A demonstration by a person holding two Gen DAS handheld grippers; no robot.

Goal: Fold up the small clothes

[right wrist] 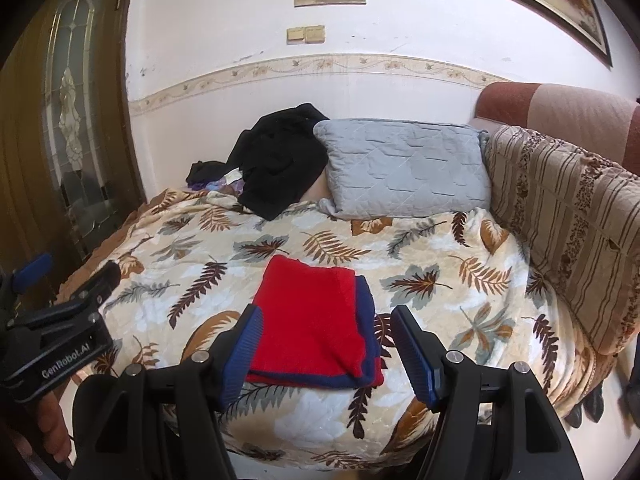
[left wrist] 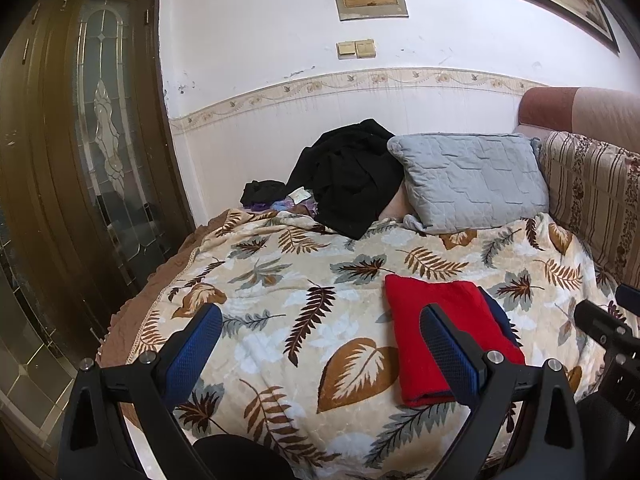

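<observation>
A folded red garment (left wrist: 436, 328) with a navy blue edge lies flat on the leaf-patterned blanket (left wrist: 280, 280); in the right wrist view the red garment (right wrist: 312, 320) sits between and beyond my right fingers. My left gripper (left wrist: 320, 336) is open and empty, held above the blanket left of the garment, its right finger overlapping the garment's near edge. My right gripper (right wrist: 326, 340) is open and empty, just in front of the garment. The left gripper (right wrist: 60, 316) shows at the left in the right wrist view.
A pile of black clothes (left wrist: 352, 180) and a grey quilted pillow (left wrist: 472, 180) lie at the far end by the wall. A striped cushion (right wrist: 568, 220) lines the right side. A dark wooden door (left wrist: 80, 160) stands left.
</observation>
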